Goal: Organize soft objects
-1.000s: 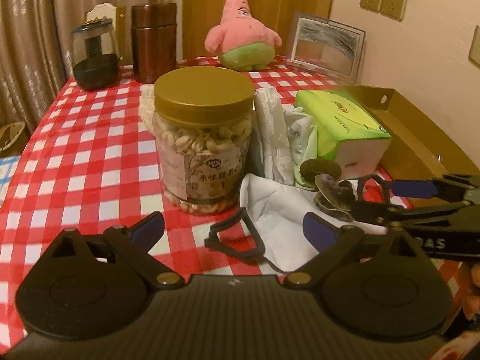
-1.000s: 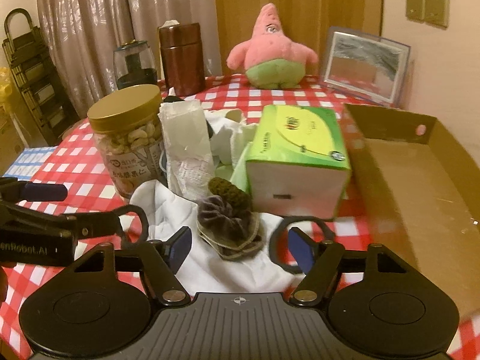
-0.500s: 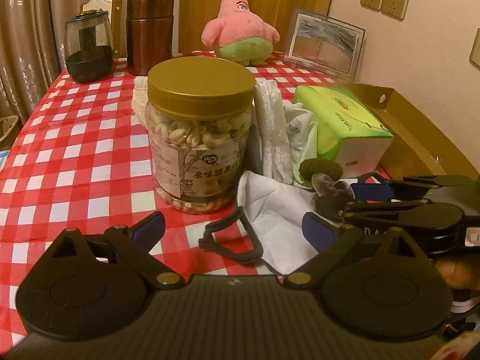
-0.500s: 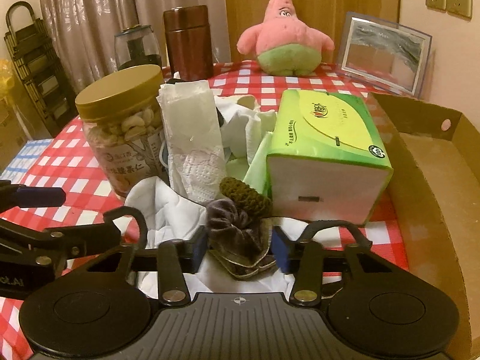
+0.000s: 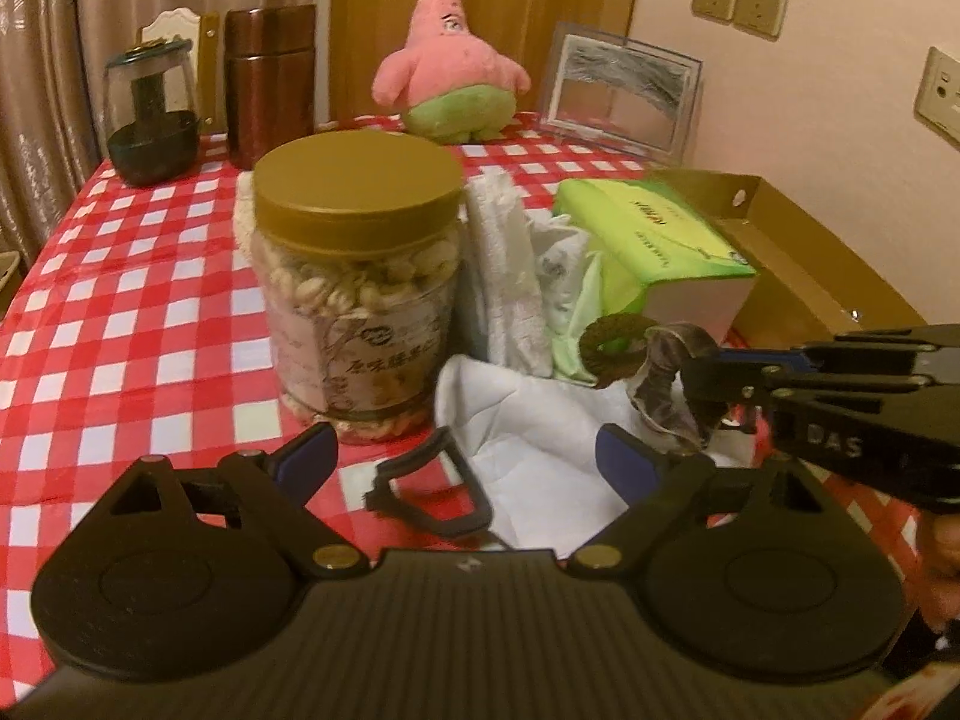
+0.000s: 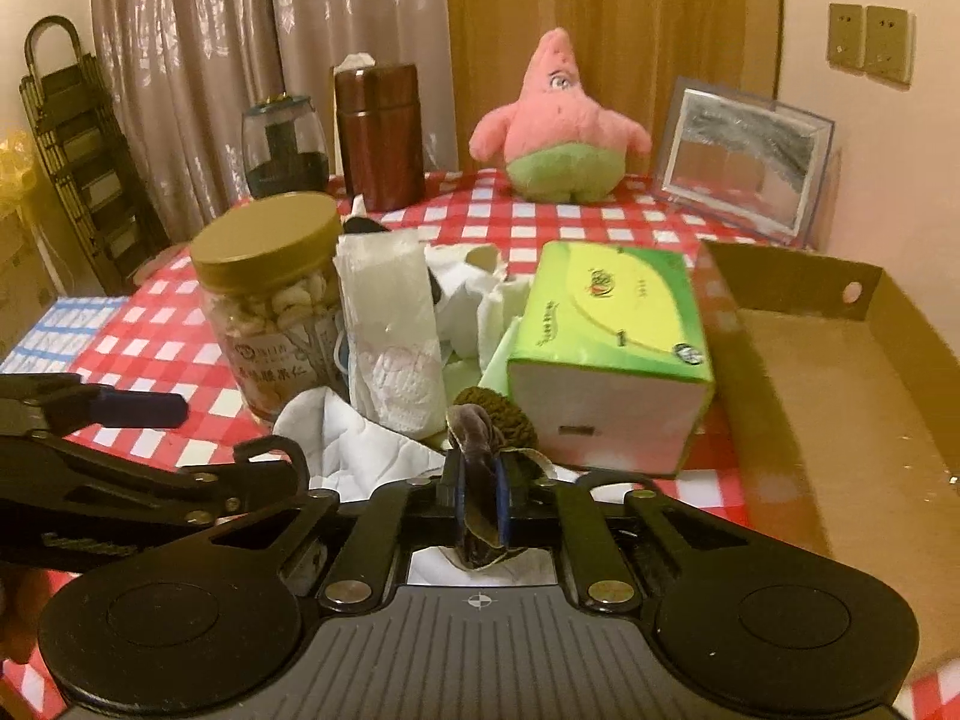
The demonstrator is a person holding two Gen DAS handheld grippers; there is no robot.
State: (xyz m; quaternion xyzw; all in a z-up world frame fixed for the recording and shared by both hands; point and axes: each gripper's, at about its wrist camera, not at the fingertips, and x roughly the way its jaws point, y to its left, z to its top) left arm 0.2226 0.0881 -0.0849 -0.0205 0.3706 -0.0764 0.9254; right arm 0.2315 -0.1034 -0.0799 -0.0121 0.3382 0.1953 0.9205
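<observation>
Because the grey velvet scrunchie (image 6: 474, 480) is limp, light fabric, it should squash flat and hold without slipping, best taken across its bunched band, as the right gripper (image 6: 480, 507) does, clamped nearly closed on it just in front of the green tissue box (image 6: 612, 354). Its loop hangs roughly upright, long axis vertical. The left gripper (image 5: 465, 459) is wide open, empty, over the white cloth mask (image 5: 540, 438) on the worktop (image 5: 120, 312).

Grey velvet scrunchie (image 6: 477, 483), crumpled, pinched upright above white cloth (image 6: 336, 432). Brown knitted scrunchie (image 6: 498, 417) just behind, touching green tissue pack (image 6: 606, 324).
</observation>
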